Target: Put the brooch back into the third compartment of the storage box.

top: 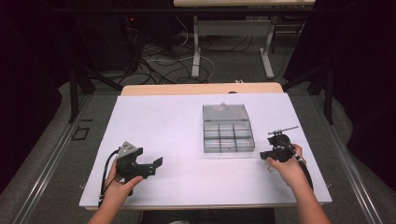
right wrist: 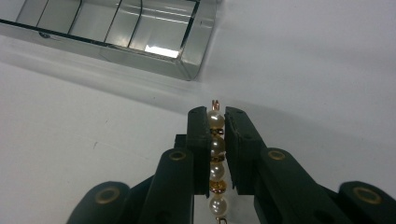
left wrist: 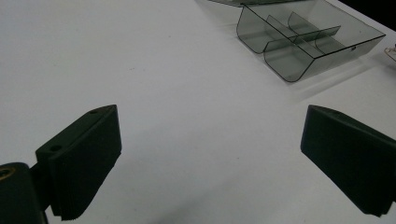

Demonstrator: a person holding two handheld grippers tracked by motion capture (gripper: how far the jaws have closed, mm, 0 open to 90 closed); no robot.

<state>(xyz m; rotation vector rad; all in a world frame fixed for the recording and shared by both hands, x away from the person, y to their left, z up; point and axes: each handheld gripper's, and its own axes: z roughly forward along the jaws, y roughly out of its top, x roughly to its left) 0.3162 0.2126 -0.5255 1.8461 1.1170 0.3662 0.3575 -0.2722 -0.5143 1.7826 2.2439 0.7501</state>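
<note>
Pearls of the bracelet (right wrist: 215,154) sit half-hidden inside the right claw (right wrist: 215,116).

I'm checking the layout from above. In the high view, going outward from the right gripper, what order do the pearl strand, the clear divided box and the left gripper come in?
1. Pearl strand: clamped between the right gripper's jaws.
2. Clear divided box: to its left, mid-table, lid open.
3. Left gripper: beyond the box, at the table's near left, jaws open.
</note>
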